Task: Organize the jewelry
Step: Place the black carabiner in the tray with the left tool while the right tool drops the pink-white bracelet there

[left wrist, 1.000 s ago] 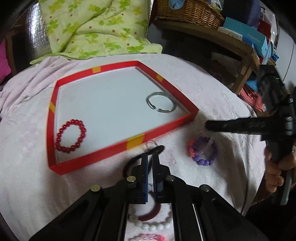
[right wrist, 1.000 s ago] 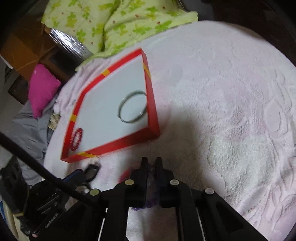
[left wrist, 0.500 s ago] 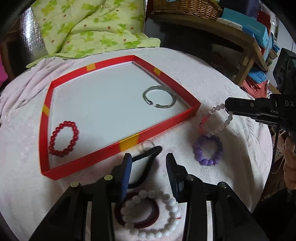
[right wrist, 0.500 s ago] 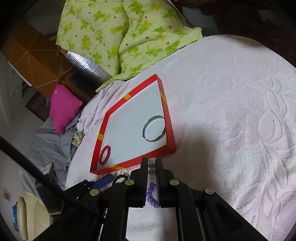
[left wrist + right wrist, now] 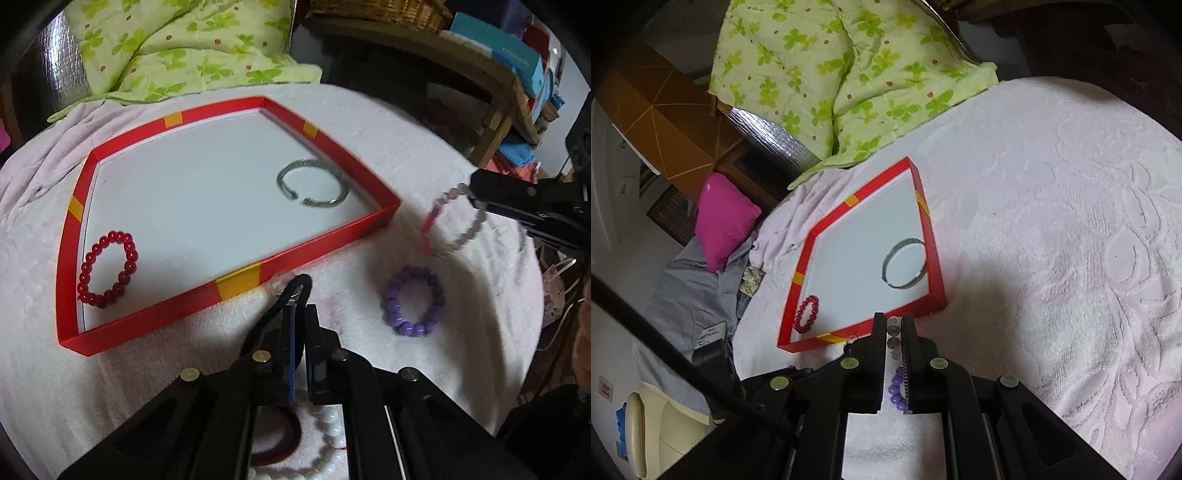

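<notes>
On the bed, per item:
Tray (image 5: 236, 282): shallow, red card walls, yellow tape patches, smooth white floor; sits on the blanket.
Red bracelet (image 5: 107, 267): glossy round beads, lying in the tray's near-left corner.
Bangle (image 5: 313, 181): open silver metal cuff, in the tray by its right wall.
Pale bracelet (image 5: 456, 221): translucent grey-lilac beads with a red stretch, hanging off the bed just right of the tray.
Right tongs (image 5: 894, 325): narrow, pinching the pale bracelet's beads.
Purple bracelet (image 5: 413, 301): opaque round beads, flat on the blanket outside the tray.
Left tongs (image 5: 300, 314): jaws together at a black loop (image 5: 295, 288) by the tray's front wall; grip unclear.
White bracelet (image 5: 328, 428): pearly beads, under the left tongs, beside a dark red band (image 5: 277, 443).
Blanket (image 5: 1052, 229): pale pink, plush, embossed floral relief.
Quilt (image 5: 849, 66): green clover print, crumpled at the far edge.
Room: magenta cushion (image 5: 724, 218) on grey cloth, wooden shelf (image 5: 480, 70) with boxes.
</notes>
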Tool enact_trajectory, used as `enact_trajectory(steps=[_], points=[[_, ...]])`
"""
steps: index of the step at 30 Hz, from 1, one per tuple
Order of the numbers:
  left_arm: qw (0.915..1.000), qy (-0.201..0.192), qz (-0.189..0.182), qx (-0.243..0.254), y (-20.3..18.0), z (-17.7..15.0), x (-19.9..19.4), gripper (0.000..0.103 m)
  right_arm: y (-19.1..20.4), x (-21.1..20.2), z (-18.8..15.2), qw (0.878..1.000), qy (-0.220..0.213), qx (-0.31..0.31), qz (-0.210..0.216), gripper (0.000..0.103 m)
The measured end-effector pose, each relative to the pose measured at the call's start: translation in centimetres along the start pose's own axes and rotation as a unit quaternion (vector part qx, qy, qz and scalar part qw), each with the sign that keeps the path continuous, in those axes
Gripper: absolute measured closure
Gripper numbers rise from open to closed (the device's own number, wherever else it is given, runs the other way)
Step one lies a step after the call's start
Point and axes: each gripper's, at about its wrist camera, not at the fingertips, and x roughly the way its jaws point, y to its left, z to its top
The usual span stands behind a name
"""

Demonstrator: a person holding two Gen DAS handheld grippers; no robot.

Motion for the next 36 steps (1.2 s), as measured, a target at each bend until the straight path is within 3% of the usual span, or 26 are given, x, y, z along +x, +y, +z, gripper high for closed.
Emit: enact_trajectory(steps=[6,11,14,19,24,30,36], points=[[0.998,-0.048,-0.04,-0.005,-0.4,0.7,-3.8,0.098,1.4,-0.9,0.4,0.999,-0.032,-0.015,0.024,0.094],[0.9936,-0.096,-0.049,-0.035,1.1,2.7,-6.2,0.098,3.0,-0.6,1.7,0.997,-0.06,-0.018,0.036,0.094],[0.9923,-0.106,-0.027,-0.06,3.2,4.4,-6.0,0.098,4.1,1.0,3.0,0.997,-0.062,-0.017,0.036,0.094],[0.9888,-0.095,0.004,-0.115,8.2,7.2,-3.8,0.098,5.9,6.2,5.2,0.998,-0.052,-0.018,0.029,0.094],[0.9832,-0.081,0.001,-0.164,12.2,8.8,-1.1,0.098,6.8,11.9,7.4,0.999,-0.027,0.003,0.027,0.094],[0.9802,-0.06,0.005,-0.188,14.9,9.7,1.4,0.098,7.8,17.7,9.3,1.0,0.007,0.011,0.022,0.094],[0.9759,-0.047,0.005,-0.213,16.7,10.1,2.9,0.098,7.1,22.9,11.1,0.998,0.05,0.028,-0.031,0.094]])
